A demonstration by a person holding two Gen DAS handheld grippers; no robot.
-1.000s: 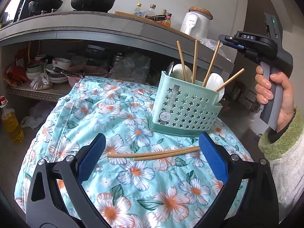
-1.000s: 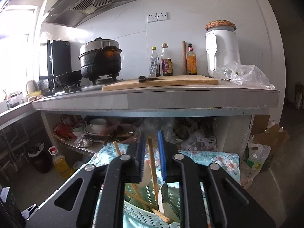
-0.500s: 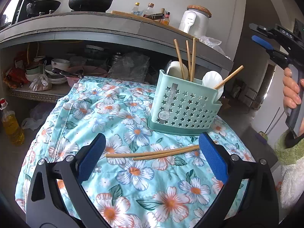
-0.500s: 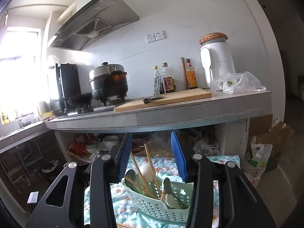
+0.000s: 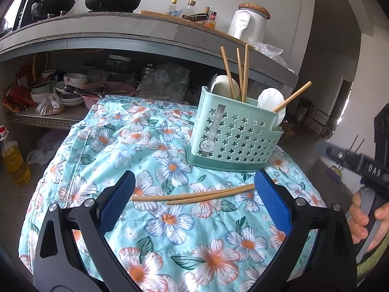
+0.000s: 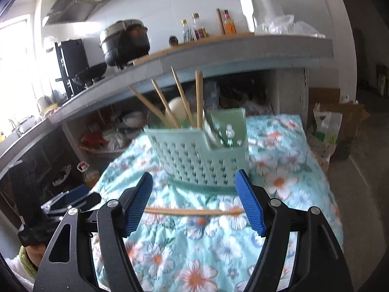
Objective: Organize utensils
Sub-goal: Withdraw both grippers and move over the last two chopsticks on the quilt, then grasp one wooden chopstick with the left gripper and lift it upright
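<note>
Reaching for the last loose pair seems to be the step in hand: two chopsticks (image 5: 201, 196) lie side by side on the flowered cloth (image 5: 150, 143) covering the surface, just in front of the holder (image 5: 233, 136), which already carries several upright chopsticks and white spoons. The right gripper (image 6: 194, 204) has just been opening its jaws, and nothing sits between them; seen from its own camera, the chopsticks (image 6: 194, 211) run crosswise in the gap, lower down and not touched. The picture is blurred, so how near the tips are I cannot tell. Next, by my judgement, it needs to settle lower, straddle one or both sticks, and close across them near the middle so they do not pivot. The left gripper (image 5: 194, 202) hangs spread wide and empty, angled down toward the same pair. At the right edge of that view, a hand (image 5: 364, 219) holds the right gripper's handle.
</note>
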